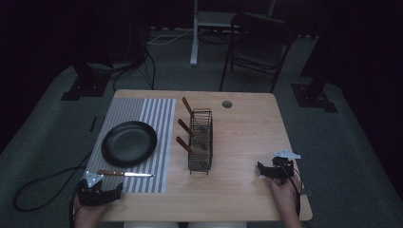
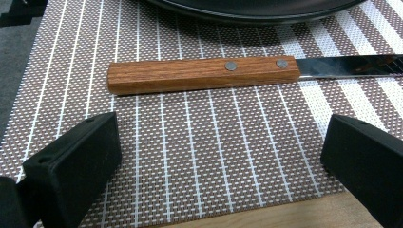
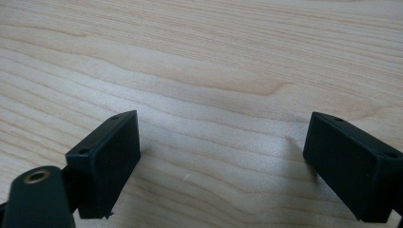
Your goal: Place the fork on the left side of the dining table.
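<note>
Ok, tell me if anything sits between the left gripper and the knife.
Nothing visible does. The left gripper is open just short of the knife, with bare striped mat between them. The plate lies beyond the knife.

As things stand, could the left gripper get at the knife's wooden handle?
Probably yes. The left gripper is open, and the knife lies flat on the striped placemat just ahead of it, nothing between them.
</note>
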The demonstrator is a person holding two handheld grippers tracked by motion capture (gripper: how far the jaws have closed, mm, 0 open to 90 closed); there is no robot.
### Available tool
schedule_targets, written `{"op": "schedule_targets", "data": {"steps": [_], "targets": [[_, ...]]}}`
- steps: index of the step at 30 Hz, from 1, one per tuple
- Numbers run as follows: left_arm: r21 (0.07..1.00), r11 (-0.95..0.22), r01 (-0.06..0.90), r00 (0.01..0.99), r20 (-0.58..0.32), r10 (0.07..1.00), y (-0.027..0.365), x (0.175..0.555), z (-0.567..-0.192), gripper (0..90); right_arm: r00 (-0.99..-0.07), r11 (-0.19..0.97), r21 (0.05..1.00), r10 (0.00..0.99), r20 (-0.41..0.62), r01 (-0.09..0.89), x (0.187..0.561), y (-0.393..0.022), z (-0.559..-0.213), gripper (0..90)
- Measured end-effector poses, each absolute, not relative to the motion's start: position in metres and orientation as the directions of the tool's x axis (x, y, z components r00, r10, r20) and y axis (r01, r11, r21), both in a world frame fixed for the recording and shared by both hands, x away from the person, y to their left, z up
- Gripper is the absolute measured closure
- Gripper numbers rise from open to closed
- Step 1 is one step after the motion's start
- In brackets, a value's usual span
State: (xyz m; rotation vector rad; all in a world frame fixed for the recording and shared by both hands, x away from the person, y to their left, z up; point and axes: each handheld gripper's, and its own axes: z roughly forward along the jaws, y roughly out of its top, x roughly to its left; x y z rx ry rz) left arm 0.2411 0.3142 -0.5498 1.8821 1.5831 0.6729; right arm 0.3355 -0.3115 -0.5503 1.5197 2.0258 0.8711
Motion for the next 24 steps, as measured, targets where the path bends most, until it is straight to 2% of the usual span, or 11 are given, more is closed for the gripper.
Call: {"op": "schedule_targets", "data": {"steps": [21,24], "targets": [[0.691,-0.158,0.705,0.184,0.037,0.982,0.3135,0.2440,-0.5458,0.6,-0.285,0.190,0.720,0.959,0.012,0.668,0.3355,-0.3115,-0.5503,11.7],[0.683,-0.151,0.714,0.190,0.017,0.982,0.3150,0.2417,-0.5452,1.8,-0.285,0.190,0.720,0.959,0.011,0.668,0.3355,-0.3116,-0.5503,11.7]]}}
